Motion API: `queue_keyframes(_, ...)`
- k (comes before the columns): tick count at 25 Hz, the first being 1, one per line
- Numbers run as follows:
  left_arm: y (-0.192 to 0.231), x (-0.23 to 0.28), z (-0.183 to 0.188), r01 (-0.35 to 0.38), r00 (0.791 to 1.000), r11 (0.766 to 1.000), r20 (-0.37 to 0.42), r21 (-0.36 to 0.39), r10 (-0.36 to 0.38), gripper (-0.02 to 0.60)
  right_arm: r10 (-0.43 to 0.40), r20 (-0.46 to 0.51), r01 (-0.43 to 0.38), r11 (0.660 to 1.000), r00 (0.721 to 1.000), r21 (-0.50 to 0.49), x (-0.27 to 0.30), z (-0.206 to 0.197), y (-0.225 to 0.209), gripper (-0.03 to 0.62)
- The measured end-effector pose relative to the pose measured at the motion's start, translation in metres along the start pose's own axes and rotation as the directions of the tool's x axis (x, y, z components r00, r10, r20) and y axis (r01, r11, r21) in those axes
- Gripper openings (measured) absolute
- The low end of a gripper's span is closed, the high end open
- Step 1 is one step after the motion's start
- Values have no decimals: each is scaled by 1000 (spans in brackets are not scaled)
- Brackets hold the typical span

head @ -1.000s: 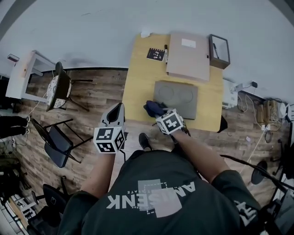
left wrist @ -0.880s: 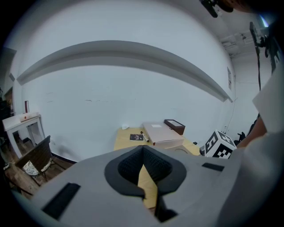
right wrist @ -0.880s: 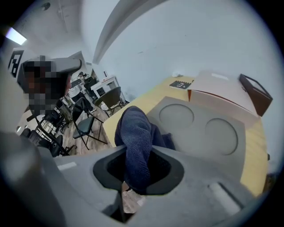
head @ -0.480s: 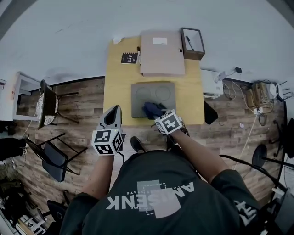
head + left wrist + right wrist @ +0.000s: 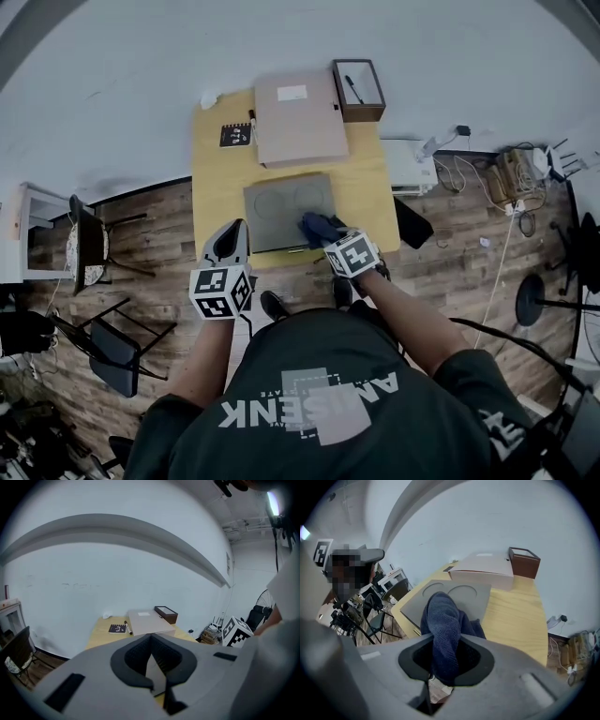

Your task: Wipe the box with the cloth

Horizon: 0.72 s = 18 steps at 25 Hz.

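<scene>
While on box (image 5: 281, 211), cloth (image 5: 319, 228) in claw (image 5: 329, 240)

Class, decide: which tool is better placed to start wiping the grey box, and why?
Right. The right tool grips the blue cloth over the grey box; the left tool is shut and empty.

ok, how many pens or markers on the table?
2. One marker lies between the notebook and the beige box; one pen lies inside the brown tray. Others may be hidden.
</scene>
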State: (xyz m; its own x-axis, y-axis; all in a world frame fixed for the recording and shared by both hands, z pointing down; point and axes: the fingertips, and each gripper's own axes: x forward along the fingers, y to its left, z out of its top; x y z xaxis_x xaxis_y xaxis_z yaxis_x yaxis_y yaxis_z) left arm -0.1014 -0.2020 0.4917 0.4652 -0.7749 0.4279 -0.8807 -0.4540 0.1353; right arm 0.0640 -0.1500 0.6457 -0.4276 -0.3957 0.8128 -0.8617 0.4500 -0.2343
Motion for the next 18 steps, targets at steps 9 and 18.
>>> queue_keyframes(9,3,14,11,47,999,999,1,1,-47,2,-112,-23,114,987,993,118,-16,-13,-35,77)
queue_keyframes(18,42,3,14,45,999,999,22,-10,-45,2,-105,42,99,985,994,143,-29,26,-14,77)
